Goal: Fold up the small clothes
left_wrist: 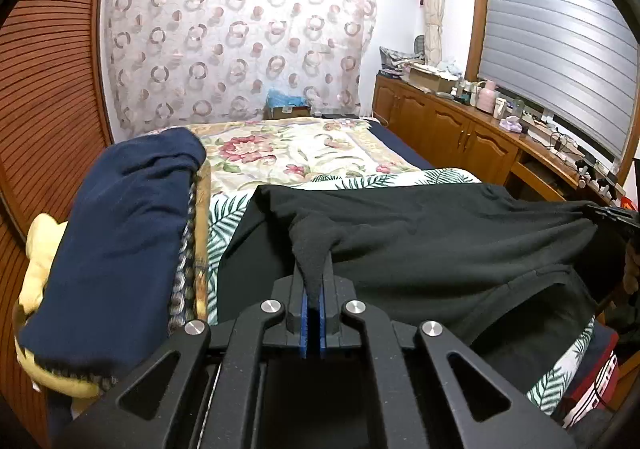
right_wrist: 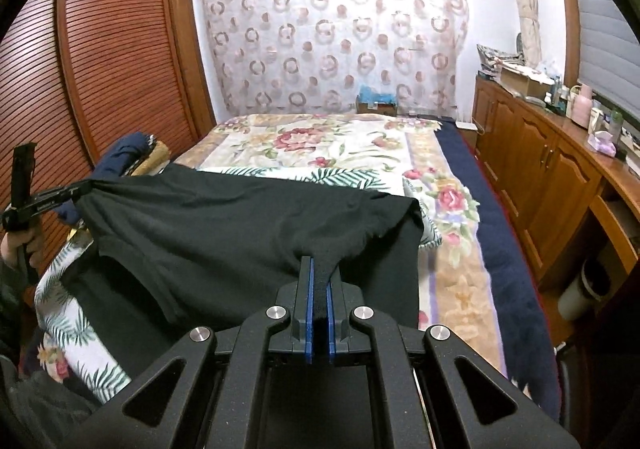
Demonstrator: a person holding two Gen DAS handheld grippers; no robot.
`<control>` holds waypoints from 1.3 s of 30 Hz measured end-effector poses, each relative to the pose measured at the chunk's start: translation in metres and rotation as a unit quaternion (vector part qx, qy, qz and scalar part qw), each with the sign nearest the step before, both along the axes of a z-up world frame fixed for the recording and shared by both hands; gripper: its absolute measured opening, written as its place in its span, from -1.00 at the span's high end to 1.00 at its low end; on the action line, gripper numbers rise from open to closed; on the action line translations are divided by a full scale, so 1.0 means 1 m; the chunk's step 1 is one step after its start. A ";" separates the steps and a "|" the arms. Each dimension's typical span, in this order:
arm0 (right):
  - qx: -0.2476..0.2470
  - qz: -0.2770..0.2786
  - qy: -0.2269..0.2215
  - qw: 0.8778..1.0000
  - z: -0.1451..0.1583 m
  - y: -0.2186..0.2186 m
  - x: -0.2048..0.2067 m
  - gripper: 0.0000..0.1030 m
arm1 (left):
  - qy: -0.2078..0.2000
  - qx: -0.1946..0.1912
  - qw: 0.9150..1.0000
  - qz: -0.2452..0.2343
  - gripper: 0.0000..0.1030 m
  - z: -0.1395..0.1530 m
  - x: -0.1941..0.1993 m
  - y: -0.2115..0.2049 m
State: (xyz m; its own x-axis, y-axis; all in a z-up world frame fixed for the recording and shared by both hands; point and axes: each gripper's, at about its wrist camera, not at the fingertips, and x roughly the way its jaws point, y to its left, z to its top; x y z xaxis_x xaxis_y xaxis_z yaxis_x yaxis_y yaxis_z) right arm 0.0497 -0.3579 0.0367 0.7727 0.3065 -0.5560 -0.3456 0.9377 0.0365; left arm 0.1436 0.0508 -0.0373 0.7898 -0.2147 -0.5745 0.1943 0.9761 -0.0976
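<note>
Left gripper is clenched on one corner of the black garment and right gripper on the other, cloth bunched between the blue pads. The garment hangs stretched between them over the bed at its near edge (above the leaf-print sheet). Folded navy clothes sit at the bed's left edge, by the wardrobe

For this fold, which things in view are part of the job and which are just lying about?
In the job:
black garment, pinched at two corners
left gripper
right gripper

Lying about:
navy folded pile
floral bedspread
wooden cabinets
pink jug
</note>
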 end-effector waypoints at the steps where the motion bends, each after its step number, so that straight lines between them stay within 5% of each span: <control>1: -0.001 0.001 0.000 1.000 -0.002 -0.001 -0.005 0.91 | 0.000 -0.001 1.000 0.000 0.92 0.001 -0.004 -0.001; 22: -0.012 0.012 0.020 1.000 -0.018 0.001 -0.054 0.91 | 0.023 0.009 1.000 0.014 0.91 -0.025 -0.049 -0.003; 29: -0.039 -0.009 0.028 0.999 -0.019 0.007 -0.050 0.82 | 0.032 0.021 0.999 0.029 0.20 -0.033 -0.058 0.001; 31: -0.049 -0.015 0.024 0.998 -0.018 0.008 -0.049 0.76 | 0.036 0.022 0.999 0.031 0.18 -0.035 -0.060 0.004; 34: -0.050 -0.016 0.018 0.998 -0.015 0.010 -0.049 0.42 | 0.046 0.027 0.998 0.035 -0.10 -0.040 -0.061 0.007; 36: -0.049 -0.017 0.012 0.999 -0.014 0.011 -0.049 0.01 | 0.049 0.024 0.998 0.036 -0.43 -0.043 -0.062 0.009; 39: -0.045 -0.010 0.010 0.999 -0.016 0.018 -0.046 -0.15 | 0.054 0.023 0.997 0.041 -0.45 -0.047 -0.062 0.011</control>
State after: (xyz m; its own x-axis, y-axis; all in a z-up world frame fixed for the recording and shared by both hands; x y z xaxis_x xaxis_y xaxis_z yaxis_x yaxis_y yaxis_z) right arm 0.0037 -0.3396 0.0203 0.7670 0.2392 -0.5954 -0.3269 0.9441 -0.0419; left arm 0.0819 0.0613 -0.0844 0.7373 -0.1231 -0.6642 0.1035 0.9922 -0.0690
